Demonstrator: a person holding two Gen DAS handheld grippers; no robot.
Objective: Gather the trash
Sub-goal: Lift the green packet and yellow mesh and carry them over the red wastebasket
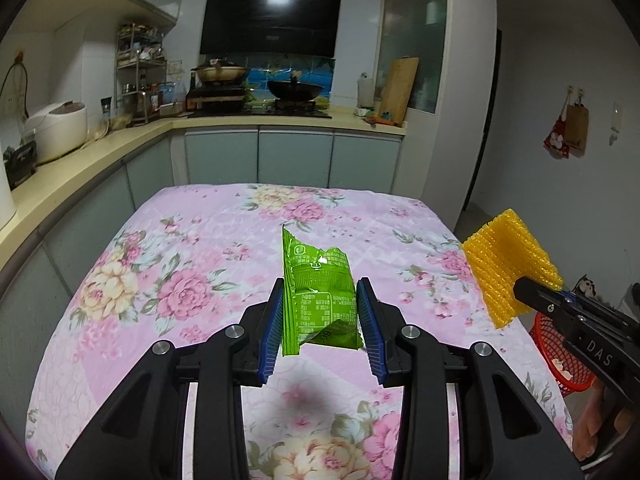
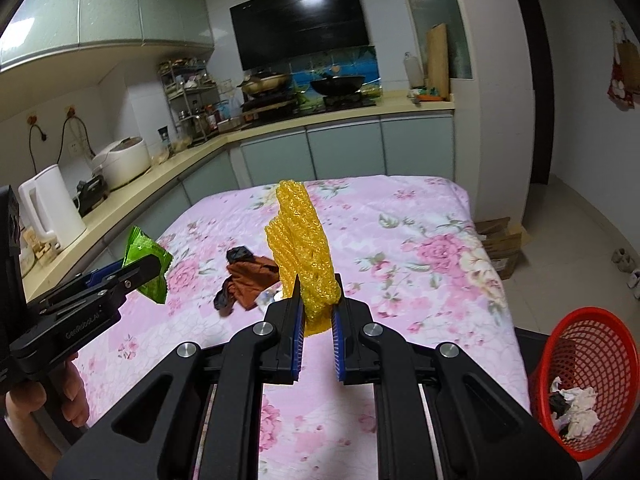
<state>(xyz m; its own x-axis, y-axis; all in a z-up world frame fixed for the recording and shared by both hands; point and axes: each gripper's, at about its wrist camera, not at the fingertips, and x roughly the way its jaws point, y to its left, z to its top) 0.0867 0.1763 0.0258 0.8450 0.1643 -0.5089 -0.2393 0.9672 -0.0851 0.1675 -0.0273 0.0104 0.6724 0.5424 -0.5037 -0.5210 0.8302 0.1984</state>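
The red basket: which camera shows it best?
The right wrist view: the red basket shows with its open rim and crumpled paper inside. The left wrist view catches only part of it, behind the right gripper.

Both views are evenly lit by soft indoor light from overhead, a little dim and cool. A blurry shadow lies on the floral cloth point(image 1: 192, 248) at lower centre of the left view. The range hood point(image 1: 270, 20) carries streaky glare. Fisheye bending curves the cabinets and walls toward the edges, and the corners go black. Focus is fairly sharp, softer at the rims.
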